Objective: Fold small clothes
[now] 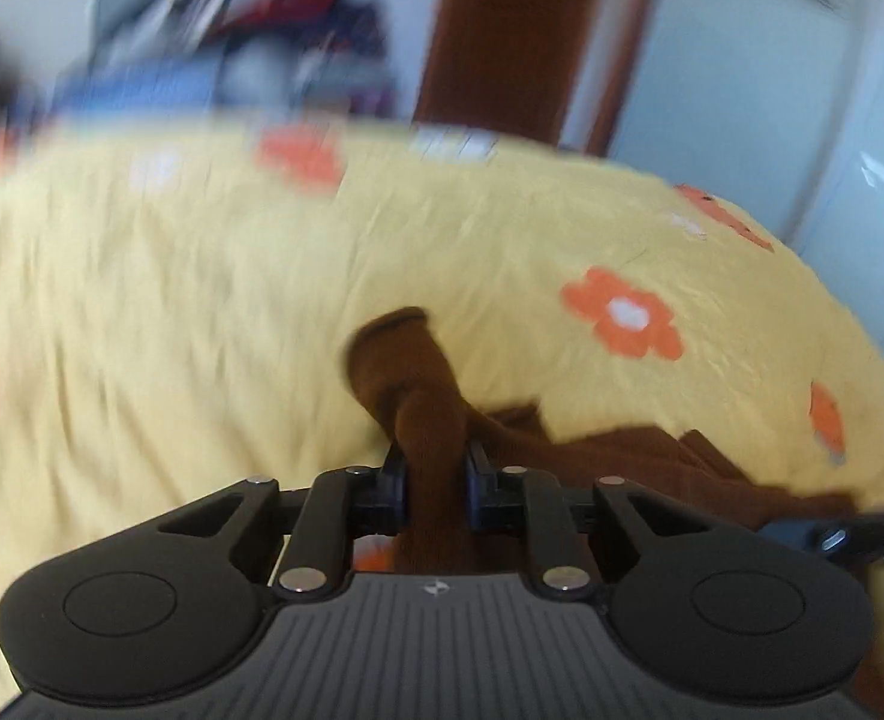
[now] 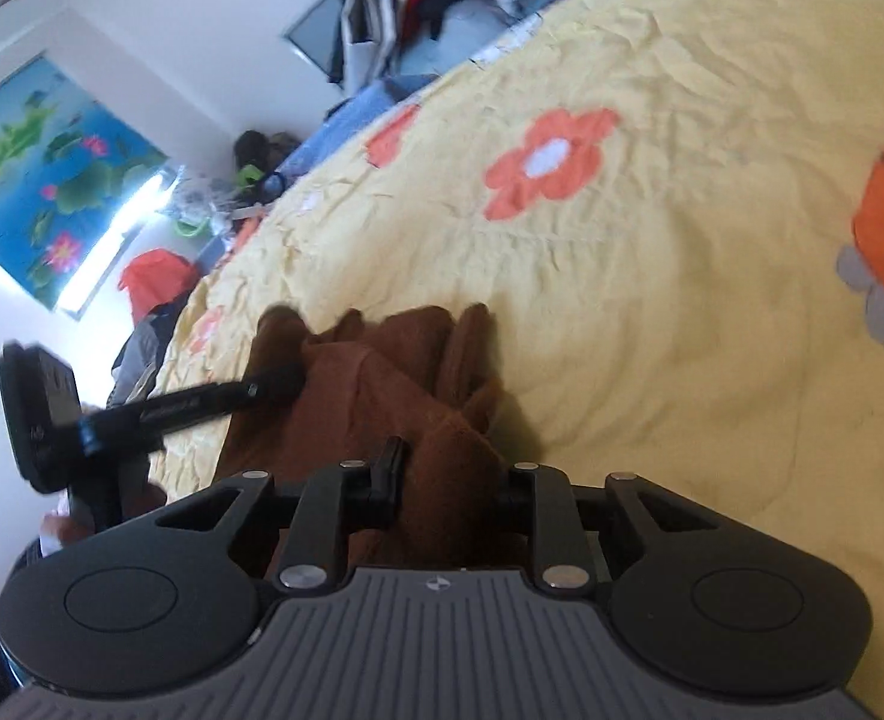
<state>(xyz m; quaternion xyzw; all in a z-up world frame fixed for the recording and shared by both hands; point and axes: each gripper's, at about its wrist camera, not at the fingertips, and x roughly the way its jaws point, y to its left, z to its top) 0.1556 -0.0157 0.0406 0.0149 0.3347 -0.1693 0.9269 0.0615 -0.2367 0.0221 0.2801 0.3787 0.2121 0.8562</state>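
The left claw (image 1: 436, 468) is clenched on a bunched-up part of the brown cloth (image 1: 424, 396). The cloth pokes up between its two pads and trails off to the right over the yellow bed cover (image 1: 202, 276) with orange flowers. The right claw (image 2: 451, 474) is also clenched on the brown cloth, grabbing a thick fold. More of the cloth lies crumpled on the bed just ahead of it.

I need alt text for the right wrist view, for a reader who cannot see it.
The right gripper clamps a bunched brown garment over a yellow bedsheet printed with orange flowers. From the left, the left gripper grips the same garment; clutter lies beyond the bed.
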